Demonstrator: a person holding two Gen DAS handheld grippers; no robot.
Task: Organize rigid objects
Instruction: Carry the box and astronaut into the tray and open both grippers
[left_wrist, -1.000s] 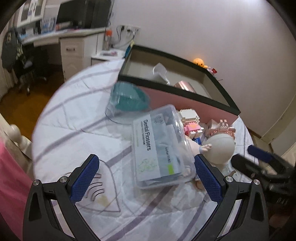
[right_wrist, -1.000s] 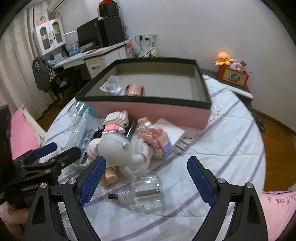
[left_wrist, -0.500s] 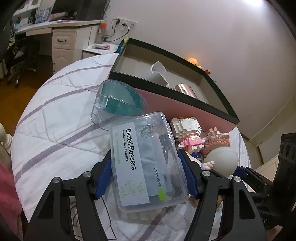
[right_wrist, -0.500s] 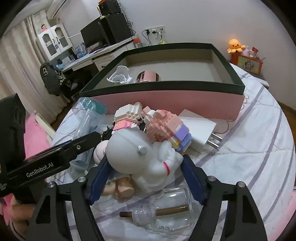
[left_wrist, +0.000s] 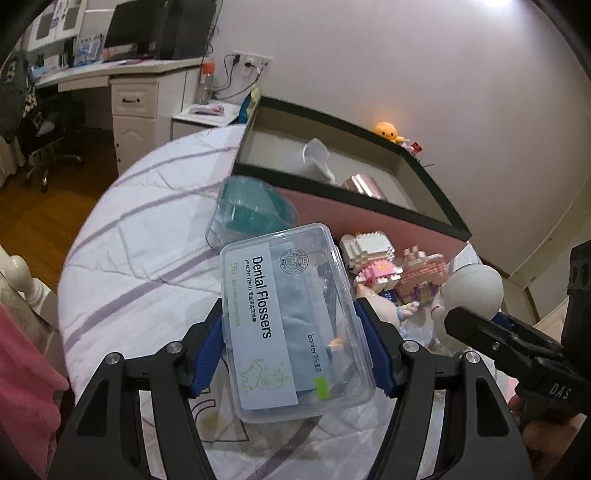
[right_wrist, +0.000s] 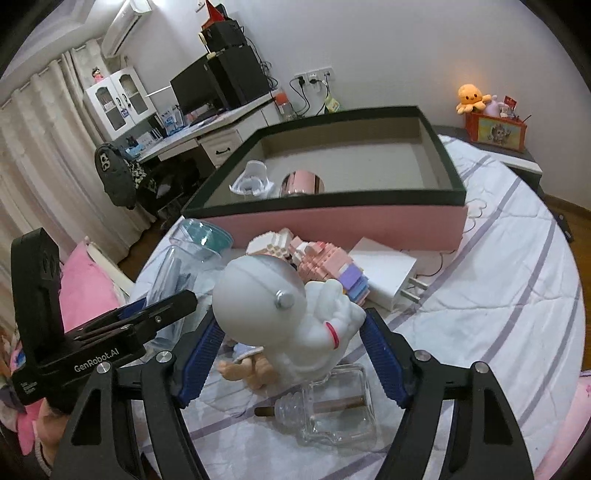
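Right gripper (right_wrist: 291, 350) around astronaut figurine (right_wrist: 284, 314)

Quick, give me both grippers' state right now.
Left gripper: shut on the dental flossers box.
Right gripper: shut on the white astronaut figure.

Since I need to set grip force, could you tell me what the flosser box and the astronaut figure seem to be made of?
The flosser box looks like clear, glossy hard plastic: its contents and a paper label show through the lid. The astronaut figure looks like matte white moulded plastic or resin, I cannot tell which; it has a smooth, dull surface and a small metal-looking stud on its helmet.
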